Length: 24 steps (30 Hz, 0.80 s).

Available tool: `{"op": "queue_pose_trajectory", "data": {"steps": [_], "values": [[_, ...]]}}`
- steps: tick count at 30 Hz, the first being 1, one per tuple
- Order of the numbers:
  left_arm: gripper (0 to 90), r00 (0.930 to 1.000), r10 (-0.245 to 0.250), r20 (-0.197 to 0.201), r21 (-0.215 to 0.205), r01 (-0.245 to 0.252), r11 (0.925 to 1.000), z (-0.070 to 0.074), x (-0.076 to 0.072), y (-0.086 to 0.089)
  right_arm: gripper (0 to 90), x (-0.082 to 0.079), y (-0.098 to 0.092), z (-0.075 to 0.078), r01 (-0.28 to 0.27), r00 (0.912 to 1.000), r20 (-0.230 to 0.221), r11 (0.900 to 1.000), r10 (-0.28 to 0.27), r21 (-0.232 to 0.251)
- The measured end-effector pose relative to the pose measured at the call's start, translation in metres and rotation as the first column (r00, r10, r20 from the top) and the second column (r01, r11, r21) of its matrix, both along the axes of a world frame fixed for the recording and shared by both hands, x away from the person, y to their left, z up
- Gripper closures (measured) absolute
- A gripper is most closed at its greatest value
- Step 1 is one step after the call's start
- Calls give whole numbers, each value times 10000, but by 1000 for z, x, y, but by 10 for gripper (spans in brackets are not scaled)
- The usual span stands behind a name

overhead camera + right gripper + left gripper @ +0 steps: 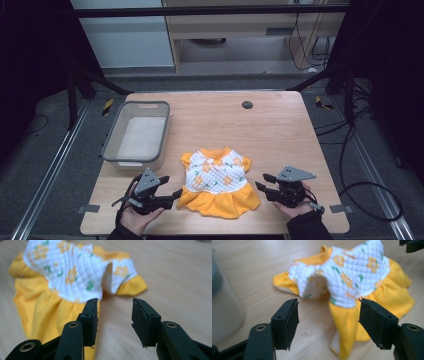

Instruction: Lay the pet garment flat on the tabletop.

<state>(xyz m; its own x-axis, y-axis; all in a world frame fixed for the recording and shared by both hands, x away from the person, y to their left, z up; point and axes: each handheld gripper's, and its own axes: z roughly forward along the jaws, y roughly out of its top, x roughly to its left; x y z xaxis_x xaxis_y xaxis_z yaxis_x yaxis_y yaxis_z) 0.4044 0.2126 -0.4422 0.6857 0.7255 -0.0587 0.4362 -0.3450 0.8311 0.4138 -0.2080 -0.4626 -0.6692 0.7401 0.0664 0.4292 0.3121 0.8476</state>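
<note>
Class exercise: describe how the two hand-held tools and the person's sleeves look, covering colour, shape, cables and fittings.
Both the left tool and right tool are black, each topped by a grey three-cornered plate. Their jaws end in flat, rectangular black pads on arms with brass-ringed holes. A black cable loops from the left tool. The sleeves are dark.
</note>
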Motion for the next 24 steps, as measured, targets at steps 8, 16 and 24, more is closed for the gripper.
{"op": "queue_pose_trajectory", "data": {"steps": [8, 16, 24], "values": [[406, 9967, 743, 319, -320, -733, 9968, 25, 49, -6, 441, 35, 6, 18, 783, 9954, 511, 9948, -816, 649], [450, 9896, 1391, -364, 363, -1378, 9898, 3, 102, -32, 491, 86, 21, 8, 1322, 9910, 157, 9907, -1327, 316], [463, 9775, 1484, -1497, 1312, -1291, 9829, -28, 118, -44, 532, 101, 35, -24, 996, 9912, -810, 9932, -1043, -601]]}}
